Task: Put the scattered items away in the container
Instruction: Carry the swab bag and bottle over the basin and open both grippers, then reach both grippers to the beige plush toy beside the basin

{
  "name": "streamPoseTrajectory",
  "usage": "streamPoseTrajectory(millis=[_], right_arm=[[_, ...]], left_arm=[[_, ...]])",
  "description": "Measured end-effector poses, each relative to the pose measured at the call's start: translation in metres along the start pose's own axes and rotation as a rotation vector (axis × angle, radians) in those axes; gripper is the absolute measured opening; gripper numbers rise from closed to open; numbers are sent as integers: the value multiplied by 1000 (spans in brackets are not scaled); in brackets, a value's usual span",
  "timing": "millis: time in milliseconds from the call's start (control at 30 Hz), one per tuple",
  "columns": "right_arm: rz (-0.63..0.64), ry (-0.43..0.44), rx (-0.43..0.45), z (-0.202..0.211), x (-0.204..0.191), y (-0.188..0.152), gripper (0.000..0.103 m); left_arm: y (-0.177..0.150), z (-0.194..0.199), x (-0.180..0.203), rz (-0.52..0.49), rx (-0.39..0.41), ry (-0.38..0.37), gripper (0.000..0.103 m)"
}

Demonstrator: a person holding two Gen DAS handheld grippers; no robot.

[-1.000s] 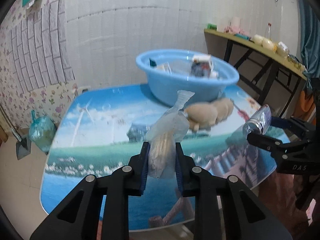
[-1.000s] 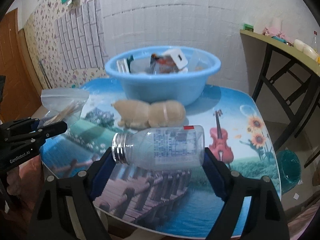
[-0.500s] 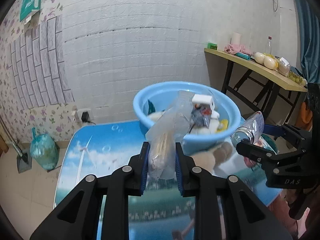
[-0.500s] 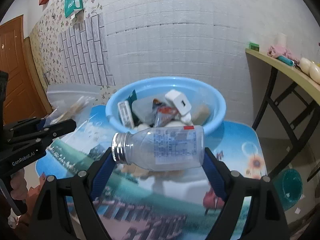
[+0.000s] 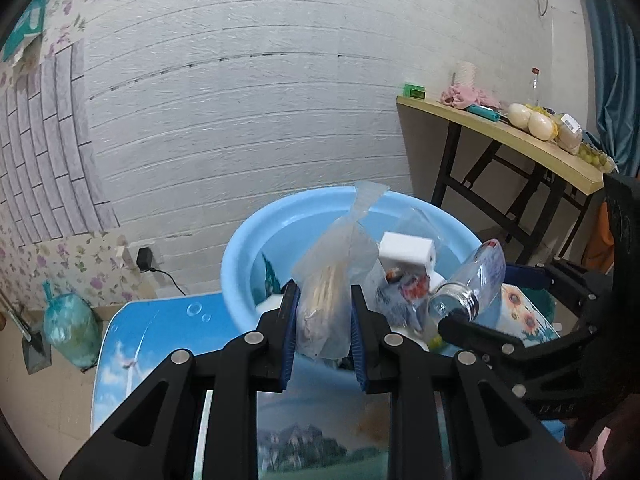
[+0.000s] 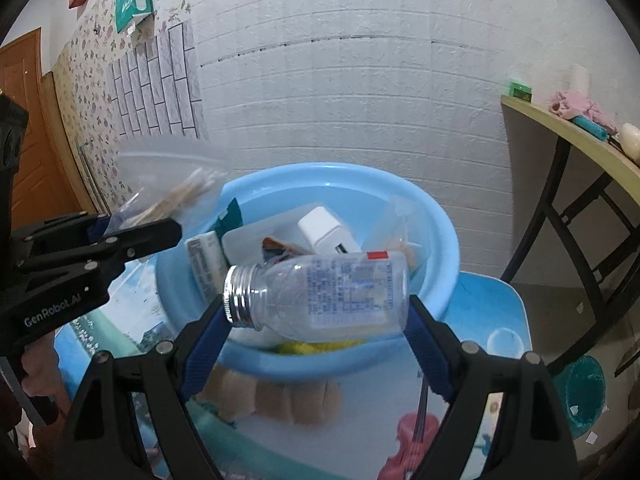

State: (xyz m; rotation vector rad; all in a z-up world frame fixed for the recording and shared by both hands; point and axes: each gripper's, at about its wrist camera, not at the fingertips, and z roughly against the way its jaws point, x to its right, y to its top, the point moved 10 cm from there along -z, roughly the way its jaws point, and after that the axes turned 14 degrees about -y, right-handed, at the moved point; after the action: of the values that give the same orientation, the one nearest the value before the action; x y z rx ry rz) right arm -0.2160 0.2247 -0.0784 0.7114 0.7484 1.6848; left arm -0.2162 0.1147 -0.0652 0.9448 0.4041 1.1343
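Over the blue basin [image 6: 436, 240], already part-filled: left gripper [image 5: 323, 334] pinching a bag of cotton swabs [image 5: 326, 300], right gripper [image 6: 316, 316] clamping a clear bottle [image 6: 320, 292]. Neither released; beige plush [image 6: 276, 396] remains on table [image 6: 484, 312].

a white brick-textured wall [image 5: 256, 92] fills the far side. to its left is floral wallpaper [image 5: 80, 256] with a panel of grey brick pattern [image 6: 154, 84]. a brown door [image 6: 24, 120] stands at far left. a black plug [image 5: 144, 258] sits in a wall socket low down, its cord trailing right. a green bag [image 5: 70, 330] rests on the pale floor [image 5: 40, 408] at left. at right, a wooden shelf [image 5: 504, 136] on black legs carries clutter, and a blue curtain [image 5: 612, 60] hangs beside it.
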Motion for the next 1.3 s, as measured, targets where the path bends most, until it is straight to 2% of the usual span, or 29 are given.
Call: streamPoseTrajectory(millis=[267,467,533,600,800,1067,1300], right_arm=[[-4,0,-8,-29,4,12,85],[-1,4,-27,-42,5,15,86],[8,7,-25,-43,4,15,86],[-2,16,-24,-42,4,14,86],[-19,3,-3,-27,7,12,90],[-28,-9,11,-3,12,8,90],[-64,-25,5,23,21,-15,90]], left_arm=[[7,-34,-14,16,-33,8,23],[2,-45,-17,29,-54,10,32],[0,-45,-18,34,-62,9,41],[0,-41,-19,40,-56,8,52],[0,-23,-16,26,-28,17,63],[-12,6,-14,34,-9,44,72],[-38,25,-10,45,-11,44,80]])
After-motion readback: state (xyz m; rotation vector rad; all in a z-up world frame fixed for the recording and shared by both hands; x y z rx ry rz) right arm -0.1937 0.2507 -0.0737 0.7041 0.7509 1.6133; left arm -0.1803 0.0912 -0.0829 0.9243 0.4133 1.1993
